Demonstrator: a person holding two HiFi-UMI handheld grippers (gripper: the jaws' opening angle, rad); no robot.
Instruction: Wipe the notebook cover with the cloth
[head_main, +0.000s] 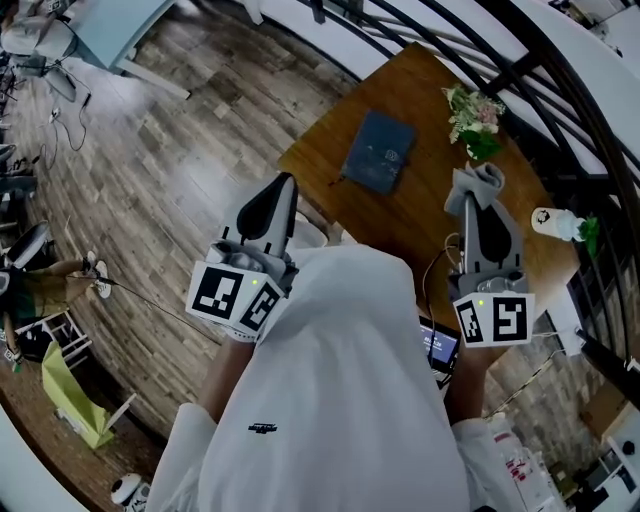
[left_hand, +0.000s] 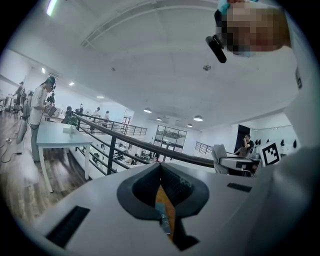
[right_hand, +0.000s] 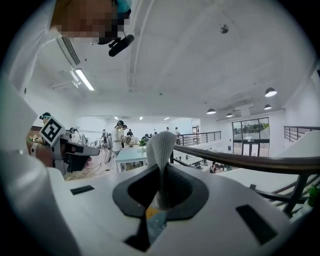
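The dark blue notebook (head_main: 378, 150) lies closed on the brown wooden table (head_main: 420, 225), far side from me. My right gripper (head_main: 479, 198) is raised over the table's right part, shut on a grey knitted cloth (head_main: 476, 183) that sticks out past its tips. In the right gripper view the cloth (right_hand: 161, 145) stands up between the closed jaws of the right gripper (right_hand: 161, 172). My left gripper (head_main: 285, 184) hangs left of the table's near corner, short of the notebook, shut with nothing in it. In the left gripper view, the left gripper (left_hand: 160, 167) has its jaws meeting.
A small bunch of flowers (head_main: 473, 118) stands at the table's far right. A white bottle (head_main: 553, 222) sits at the right edge. Dark railings (head_main: 520, 70) run behind the table. Wooden floor (head_main: 170, 170) lies to the left. A lit screen (head_main: 440, 346) shows near my body.
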